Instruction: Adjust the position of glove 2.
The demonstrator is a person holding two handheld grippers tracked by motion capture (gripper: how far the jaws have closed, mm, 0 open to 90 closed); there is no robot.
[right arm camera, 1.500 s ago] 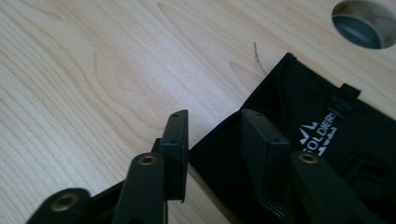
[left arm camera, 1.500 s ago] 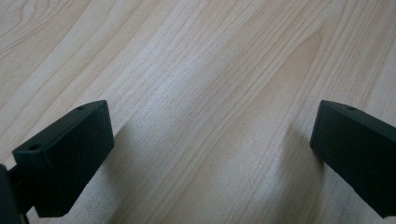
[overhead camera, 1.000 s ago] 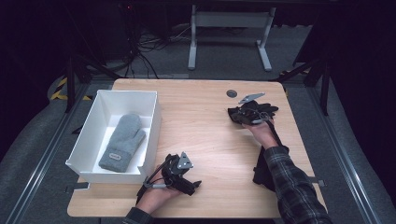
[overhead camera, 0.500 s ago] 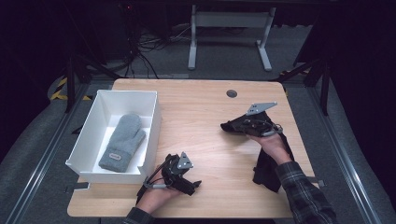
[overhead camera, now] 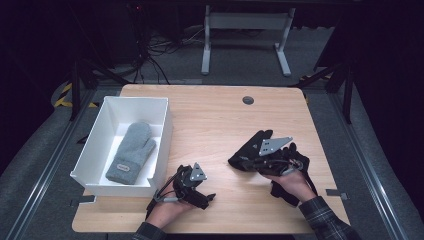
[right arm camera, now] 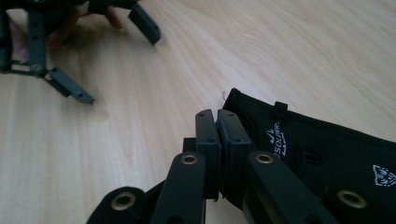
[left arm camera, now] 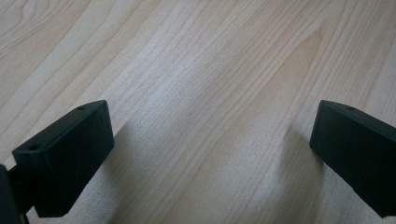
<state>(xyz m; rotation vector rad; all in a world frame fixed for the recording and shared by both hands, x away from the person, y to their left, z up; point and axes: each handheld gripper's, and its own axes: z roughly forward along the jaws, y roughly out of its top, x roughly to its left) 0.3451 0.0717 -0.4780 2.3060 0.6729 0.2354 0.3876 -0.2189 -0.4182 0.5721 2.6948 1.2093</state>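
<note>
Desk (overhead camera: pixel 210 115): pale wood, white box (overhead camera: pixel 95 150) at left edge holding grey mitten (overhead camera: pixel 131 152).
Right tongs (right arm camera: pixel 217 122): clenched on black glove (overhead camera: pixel 252 150), near right edge.
Left tongs (left arm camera: pixel 210 140): released, near front edge.
Risk: thin pinch; glove may slip free.

— Found what on the left side of the light wooden table (overhead camera: pixel 220 120)?

— Saw an open white rectangular box (overhead camera: pixel 92 145) there, with a grey knitted mitten (overhead camera: pixel 131 152) lying inside, cuff toward the near end.

— And just right of the box's near corner?

— Noted the left gripper (overhead camera: pixel 202 197) by the front edge, jaws spread over bare wood (left arm camera: pixel 210 154).

— Farther right?

— Spotted a black fabric glove (overhead camera: pixel 250 152) right of centre, on the tabletop (right arm camera: pixel 317 149), clamped at its edge by the right gripper (right arm camera: pixel 217 126), well apart from the left one. Also saw a small dark round grommet (overhead camera: pixel 248 100) behind all that, near the rear edge.
</note>
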